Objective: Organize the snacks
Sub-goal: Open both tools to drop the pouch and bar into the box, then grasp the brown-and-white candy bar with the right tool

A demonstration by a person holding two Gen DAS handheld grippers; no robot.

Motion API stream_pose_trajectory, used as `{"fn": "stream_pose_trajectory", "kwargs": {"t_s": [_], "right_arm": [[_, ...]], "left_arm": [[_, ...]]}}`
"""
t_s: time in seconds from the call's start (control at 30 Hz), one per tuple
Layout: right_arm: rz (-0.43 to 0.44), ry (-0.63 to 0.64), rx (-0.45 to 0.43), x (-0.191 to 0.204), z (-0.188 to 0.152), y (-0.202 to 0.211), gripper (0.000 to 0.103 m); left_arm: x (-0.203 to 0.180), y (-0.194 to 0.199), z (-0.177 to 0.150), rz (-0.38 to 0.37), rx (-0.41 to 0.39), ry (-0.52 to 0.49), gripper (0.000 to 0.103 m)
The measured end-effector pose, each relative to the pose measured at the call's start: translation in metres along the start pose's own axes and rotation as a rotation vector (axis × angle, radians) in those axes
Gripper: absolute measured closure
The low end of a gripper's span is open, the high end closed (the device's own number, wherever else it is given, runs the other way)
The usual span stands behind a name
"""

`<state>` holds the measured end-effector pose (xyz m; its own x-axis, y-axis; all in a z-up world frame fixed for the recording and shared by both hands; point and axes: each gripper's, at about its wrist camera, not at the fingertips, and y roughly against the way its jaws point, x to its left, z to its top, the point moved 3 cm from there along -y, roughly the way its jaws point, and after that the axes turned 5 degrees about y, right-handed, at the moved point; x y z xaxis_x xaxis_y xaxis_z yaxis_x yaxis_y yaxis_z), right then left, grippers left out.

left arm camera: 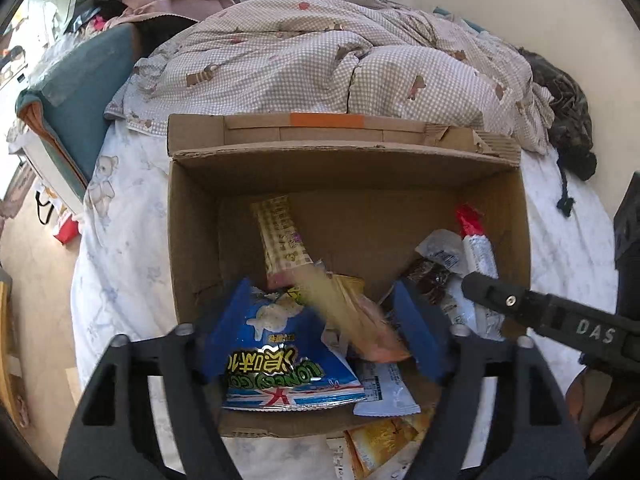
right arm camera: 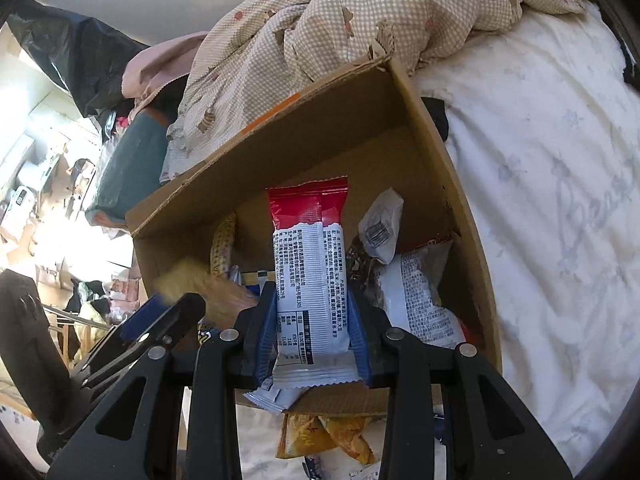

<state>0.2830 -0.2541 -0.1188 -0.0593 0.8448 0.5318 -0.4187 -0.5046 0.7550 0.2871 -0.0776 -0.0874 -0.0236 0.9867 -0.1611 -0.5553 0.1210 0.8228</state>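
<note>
Right gripper (right arm camera: 316, 320) pinching red-and-white snack bar (right arm camera: 310, 276) upright over cardboard box (right arm camera: 440, 152) on bed. Left gripper (left arm camera: 320, 320) jaws spread wide — blurred tan packet (left arm camera: 352, 312) between them, no contact visible, above blue chip bag (left arm camera: 280, 360) in box.

I was in a home bedroom: rumpled checked quilt (left arm camera: 320, 64) on a white-sheeted bed (right arm camera: 540, 200), clutter beside it
</note>
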Motion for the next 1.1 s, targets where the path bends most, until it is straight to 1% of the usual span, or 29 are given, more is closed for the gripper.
{"fn": "stream_pose_trajectory", "kwargs": {"t_s": [0.03,0.1,0.13,0.17,0.2,0.23,0.27,0.37,0.47,0.63,0.7,0.73,0.83,0.97,1.1], "right_arm": [[0.003,-0.002,0.006,0.0,0.0,0.0,0.066],[0.019,-0.015,0.01,-0.002,0.0,-0.001,0.063],[0.022,-0.02,0.01,-0.002,0.001,0.0,0.055],[0.022,-0.026,0.006,-0.002,0.001,0.0,0.044],[0.019,-0.033,-0.004,-0.003,0.002,0.002,0.039],[0.013,-0.035,-0.013,-0.003,0.002,0.003,0.031],[-0.003,-0.033,-0.026,-0.002,0.002,0.005,0.029],[-0.021,-0.009,-0.033,0.001,0.003,0.007,0.029],[-0.014,-0.005,-0.037,0.005,0.002,0.009,0.029],[-0.034,0.034,-0.057,0.014,0.002,0.016,0.029],[-0.029,0.042,-0.07,0.016,-0.001,0.023,0.029],[-0.041,0.054,-0.078,0.017,-0.003,0.028,0.029],[-0.055,0.058,-0.1,0.017,-0.009,0.041,0.029],[-0.062,0.057,-0.116,0.017,-0.021,0.057,0.029],[-0.087,0.093,-0.125,0.022,-0.035,0.071,0.029]], "left_arm": [[0.0,0.001,0.0,-0.01,-0.001,0.006,0.025],[0.002,0.003,0.0,-0.027,0.0,0.018,0.023],[0.003,0.004,-0.001,-0.034,0.0,0.026,0.022],[0.004,0.005,-0.001,-0.039,0.0,0.033,0.022],[0.005,0.006,-0.001,-0.043,-0.002,0.039,0.022],[0.006,0.007,-0.001,-0.049,-0.007,0.043,0.022],[0.007,0.008,-0.001,-0.05,-0.01,0.043,0.022],[0.007,0.008,-0.001,-0.037,-0.016,0.029,0.022],[0.008,0.01,-0.001,-0.042,-0.023,0.032,0.022],[0.006,0.02,-0.001,-0.039,-0.06,0.009,0.022],[0.008,0.023,0.0,-0.039,-0.059,0.02,0.022],[0.009,0.025,0.001,-0.043,-0.058,0.031,0.022],[0.013,0.036,0.002,-0.048,-0.074,0.039,0.022],[0.013,0.057,-0.002,-0.073,-0.106,0.006,0.022],[0.015,0.073,-0.008,-0.078,-0.127,-0.011,0.022]]}}
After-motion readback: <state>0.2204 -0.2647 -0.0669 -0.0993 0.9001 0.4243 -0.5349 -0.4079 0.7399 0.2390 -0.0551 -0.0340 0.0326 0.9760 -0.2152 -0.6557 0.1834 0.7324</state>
